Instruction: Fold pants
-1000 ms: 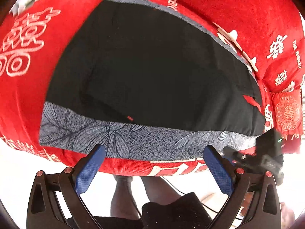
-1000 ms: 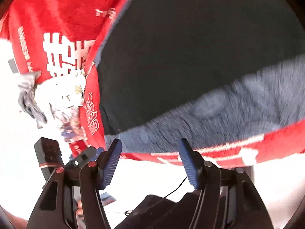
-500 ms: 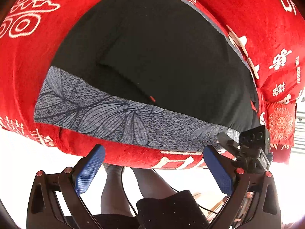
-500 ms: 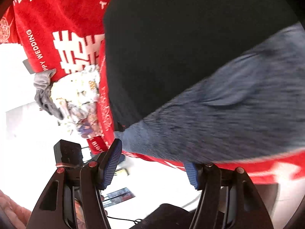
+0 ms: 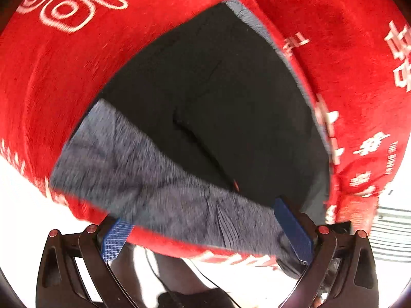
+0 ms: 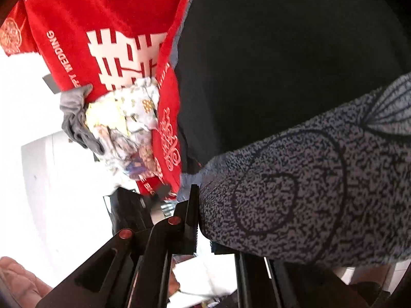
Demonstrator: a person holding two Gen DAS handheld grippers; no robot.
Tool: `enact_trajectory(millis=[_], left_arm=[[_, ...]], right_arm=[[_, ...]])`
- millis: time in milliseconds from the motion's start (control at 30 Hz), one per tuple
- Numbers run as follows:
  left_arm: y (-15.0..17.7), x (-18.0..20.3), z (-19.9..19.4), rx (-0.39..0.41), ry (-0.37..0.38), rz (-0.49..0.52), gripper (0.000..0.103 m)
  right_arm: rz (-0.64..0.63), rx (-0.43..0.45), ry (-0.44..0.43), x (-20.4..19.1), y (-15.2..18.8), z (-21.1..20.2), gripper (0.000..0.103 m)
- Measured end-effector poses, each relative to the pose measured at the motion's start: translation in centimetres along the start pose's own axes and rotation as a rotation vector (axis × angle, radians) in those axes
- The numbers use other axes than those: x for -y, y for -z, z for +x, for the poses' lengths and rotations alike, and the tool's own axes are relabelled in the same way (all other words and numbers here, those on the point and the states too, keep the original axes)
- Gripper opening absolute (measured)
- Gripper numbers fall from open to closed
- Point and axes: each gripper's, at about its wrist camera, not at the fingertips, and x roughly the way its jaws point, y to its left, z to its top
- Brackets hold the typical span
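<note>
A red velvety cloth with white wedding lettering (image 5: 64, 59) covers the surface, and the black pants with a grey leaf-patterned waistband (image 5: 221, 102) lie flat on it, the band along the near edge. A heap of pale printed fabric and a grey garment (image 6: 115, 128) sits on the cloth's left side in the right wrist view. The left hand-held gripper (image 5: 205, 231) is spread wide, its blue fingers (image 5: 292, 231) straddling the waistband at the cloth's edge. The right hand-held gripper (image 6: 203, 220) pinches the waistband's corner, jaws nearly together around the fabric.
</note>
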Motion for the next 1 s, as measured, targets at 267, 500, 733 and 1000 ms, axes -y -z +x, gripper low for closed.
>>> enact_trajectory(millis=[267,500,733,1000], left_arm=[[-0.2,-0.4,1.5,-0.06,-0.042,0.071,0.04],[-0.4,1.3,1.9,-0.098,-0.049,0.092,0.04],[-1.7,3.5,0.0,-0.07,-0.036,0.099,0.031],[-6.3,10.4,-4.4,0.094,0.013,0.217,0.031]], right_arm=[[0.052,0.062,0.094,3.3,0.0,-3.0,0.032],[0.236,0.226,-0.033,8.1,1.4,-7.8,0.046],[0.299,0.338,-0.058,7.0,2.2,-9.2,0.006],[-0.038,0.332,0.083,-4.0,-5.2,-13.8,0.006]])
